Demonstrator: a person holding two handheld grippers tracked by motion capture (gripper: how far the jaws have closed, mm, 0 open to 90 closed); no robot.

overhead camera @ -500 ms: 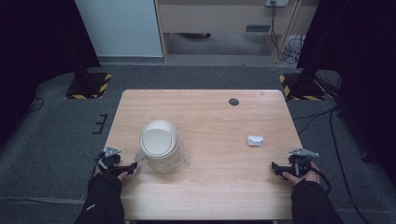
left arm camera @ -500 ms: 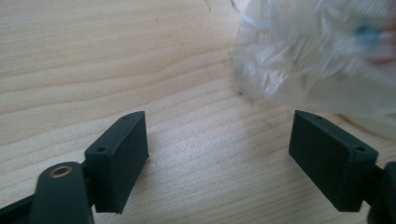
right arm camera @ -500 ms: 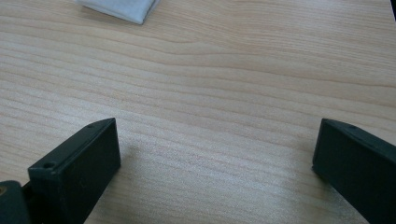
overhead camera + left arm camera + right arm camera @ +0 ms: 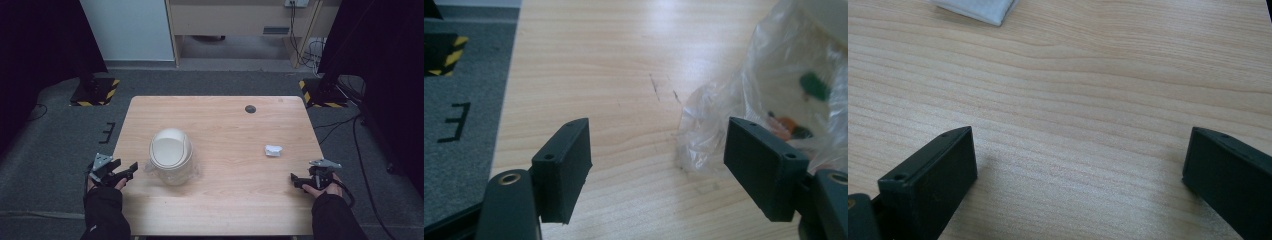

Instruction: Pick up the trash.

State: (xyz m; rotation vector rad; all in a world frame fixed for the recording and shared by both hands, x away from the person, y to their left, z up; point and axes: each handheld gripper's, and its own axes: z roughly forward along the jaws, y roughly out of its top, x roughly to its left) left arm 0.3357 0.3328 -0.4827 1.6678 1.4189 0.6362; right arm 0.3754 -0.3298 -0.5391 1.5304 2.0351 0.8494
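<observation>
High view: a white jar in a clear bag stands left of centre on the table; a white packet lies well to the jar's right. Left gripper, jaws spread, sits just left of the jar; right gripper, also spread, waits near the packet. Approach the bag low and squarely, likely. Left gripper view adds crinkled plastic and coloured print.

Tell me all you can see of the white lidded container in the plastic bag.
The white container stands upright left of the table's centre, rounded, with a domed lid, looking like plastic. A clear crinkled plastic bag wraps it and touches the wood. Coloured markings show through the film in the left gripper view. Nothing grips it.
</observation>
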